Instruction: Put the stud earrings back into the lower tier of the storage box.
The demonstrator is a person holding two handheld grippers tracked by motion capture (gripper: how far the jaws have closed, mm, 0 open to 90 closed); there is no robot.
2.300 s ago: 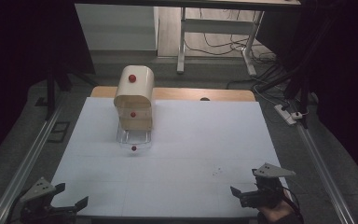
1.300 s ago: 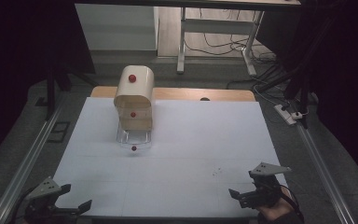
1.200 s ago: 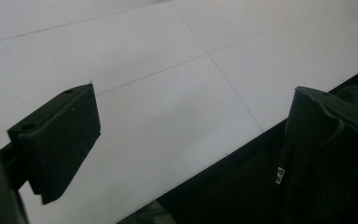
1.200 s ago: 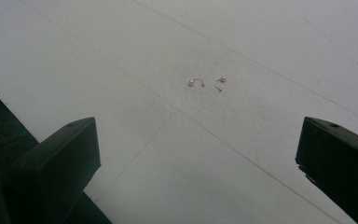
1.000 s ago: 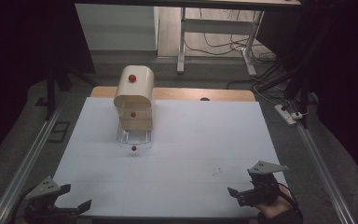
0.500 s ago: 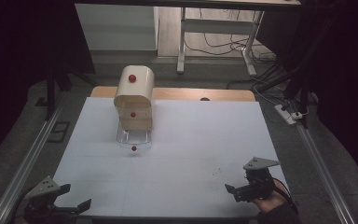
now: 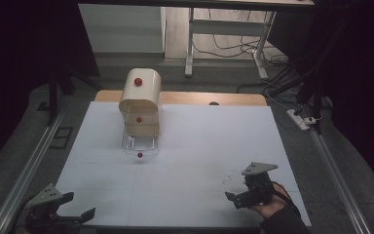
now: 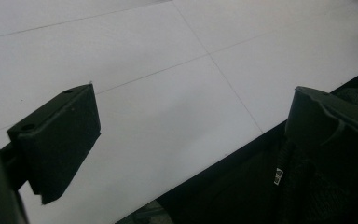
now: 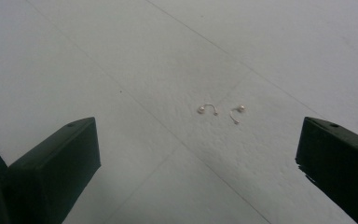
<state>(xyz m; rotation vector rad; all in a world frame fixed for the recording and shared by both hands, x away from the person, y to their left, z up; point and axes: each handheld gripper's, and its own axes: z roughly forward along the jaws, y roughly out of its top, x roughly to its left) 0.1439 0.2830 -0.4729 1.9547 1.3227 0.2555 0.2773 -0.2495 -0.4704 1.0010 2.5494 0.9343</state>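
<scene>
Two tiny pearl earrings lie side by side on the white table sheet, one earring (image 9: pixel 207 109) to the left of the other earring (image 9: pixel 237 112); in the high view they are small specks (image 7: pixel 229 179). My right gripper (image 9: pixel 198 154) is open wide just short of them, nothing between its jaws; in the high view the right gripper (image 7: pixel 234 191) is at the front right, held by a hand. My left gripper (image 8: pixel 191 135) is open and empty over the table's front edge, and the left gripper (image 7: pixel 80 205) is at the front left in the high view.
A cream drawer box (image 7: pixel 140 100) with red knobs stands at the back left of the white sheet (image 7: pixel 199 141); its clear bottom drawer (image 7: pixel 139 143) is pulled out. A wooden board edge (image 7: pixel 233 99) runs behind. Metal rails (image 7: pixel 27 165) flank the table.
My right gripper has drifted left and slightly forward, turning toward the earrings. The left gripper has hardly moved. The drawer box is unchanged.
</scene>
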